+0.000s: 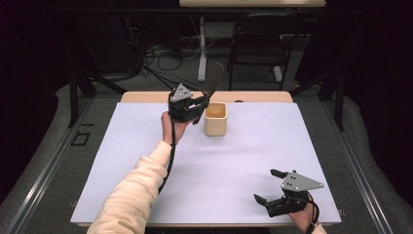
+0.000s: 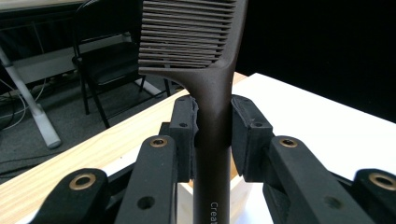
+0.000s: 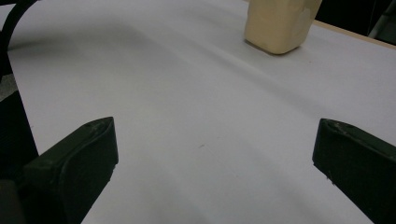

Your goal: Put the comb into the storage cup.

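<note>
The left gripper [image 1: 197, 108] held a dark comb [image 2: 212, 121] by its handle, with both pads squeezed tight on it. The comb's teeth pointed up. This gripper was at about 11 o'clock on the white table [image 1: 243, 161], just beside a small tan cup [image 1: 215, 119]. The cup sat at about 12 o'clock. The right gripper [image 1: 268, 185] rested low at about 5 o'clock, well apart from the cup. Its 2 jaws stood wide apart with nothing between them.
</note>
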